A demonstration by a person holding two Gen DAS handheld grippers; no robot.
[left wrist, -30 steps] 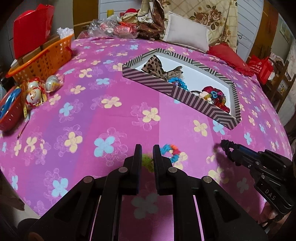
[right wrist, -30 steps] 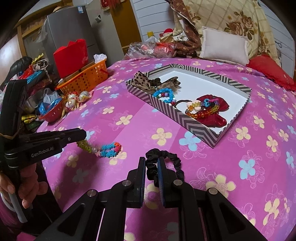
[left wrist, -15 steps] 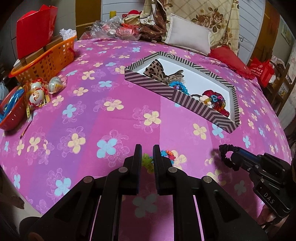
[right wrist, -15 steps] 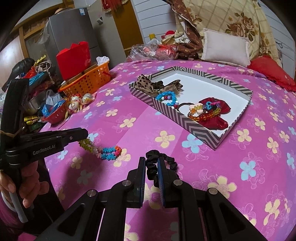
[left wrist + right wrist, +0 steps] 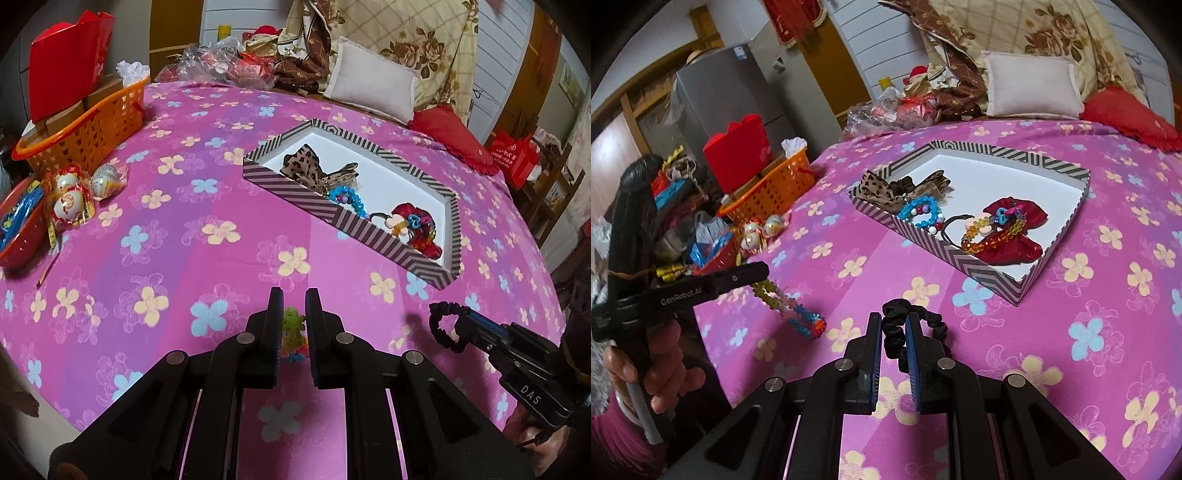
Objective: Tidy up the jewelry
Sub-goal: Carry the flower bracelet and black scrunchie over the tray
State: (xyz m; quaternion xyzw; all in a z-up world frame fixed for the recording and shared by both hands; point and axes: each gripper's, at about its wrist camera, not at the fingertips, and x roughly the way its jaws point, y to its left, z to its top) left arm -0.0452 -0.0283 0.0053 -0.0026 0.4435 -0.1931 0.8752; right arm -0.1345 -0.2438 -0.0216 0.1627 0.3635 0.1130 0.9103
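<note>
Left tongs (image 5: 293, 304): clamped on the multicoloured bead bracelet (image 5: 792, 310), pinched at its green end; the rest hangs below the tips, clear of the bed cover in the right wrist view.
Right tongs (image 5: 894, 328): clamped on the black scrunchie (image 5: 905, 325), which loops out past the blue pads.
Change, left: a second ago the bracelet trailed out ahead of the tips on the cover; it now dangles straight down under them, lifted.
Change, right: the grip on the scrunchie is unchanged; the tool has rolled slightly.
Surface: bed with pink flowered cover (image 5: 177, 243), both tools over its near part.
Striped box (image 5: 310, 192): well beyond the tongs, open; holds a leopard-print bow (image 5: 301, 166), a blue bead bracelet (image 5: 919, 212), a red scrunchie (image 5: 1012, 236) and an amber bead strand (image 5: 993, 236).
Hand (image 5: 661, 369): grips the left tool's handle.
Far left: orange basket (image 5: 88, 129), red bowl (image 5: 18, 236).
</note>
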